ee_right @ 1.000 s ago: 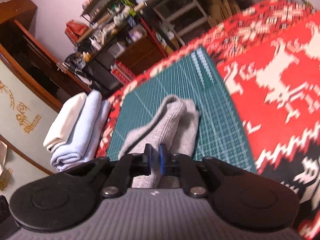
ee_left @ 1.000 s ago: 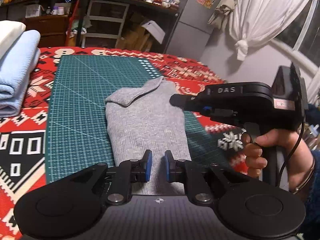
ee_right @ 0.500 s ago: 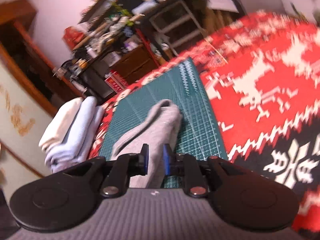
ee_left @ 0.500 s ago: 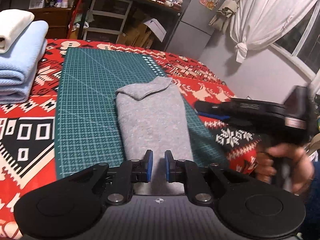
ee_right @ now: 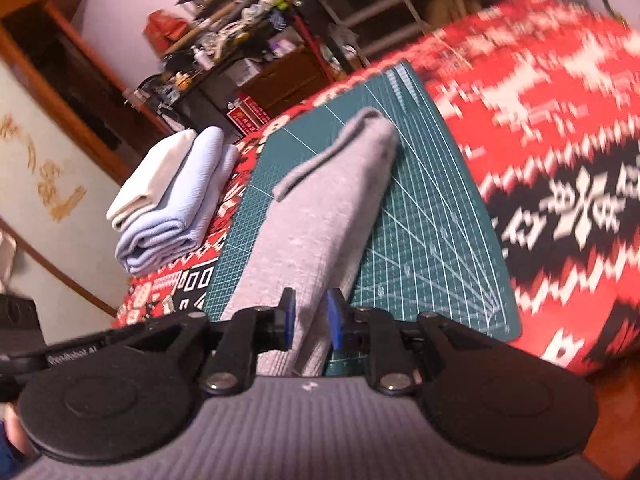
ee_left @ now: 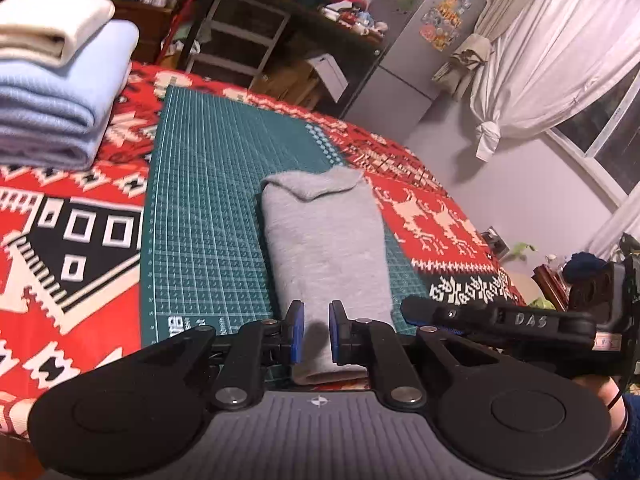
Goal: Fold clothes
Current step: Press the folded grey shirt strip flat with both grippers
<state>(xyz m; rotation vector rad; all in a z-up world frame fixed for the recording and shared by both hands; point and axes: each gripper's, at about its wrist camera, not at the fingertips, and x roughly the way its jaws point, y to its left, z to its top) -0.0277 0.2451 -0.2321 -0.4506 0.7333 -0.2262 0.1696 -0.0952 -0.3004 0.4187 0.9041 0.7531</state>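
Your left tongs point(ee_left: 316, 330) and right tongs point(ee_right: 310, 322) both stand slightly parted and hold nothing, poised over the near end of the folded grey garment point(ee_left: 326, 248), which lies lengthwise on the green cutting mat point(ee_left: 208, 208) atop the red patterned cover point(ee_left: 72, 216), well apart from the stacked folded clothes point(ee_left: 56, 80).

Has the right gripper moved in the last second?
Yes. In the left view the right gripper has pulled back from over the grey garment toward the mat's near right corner.
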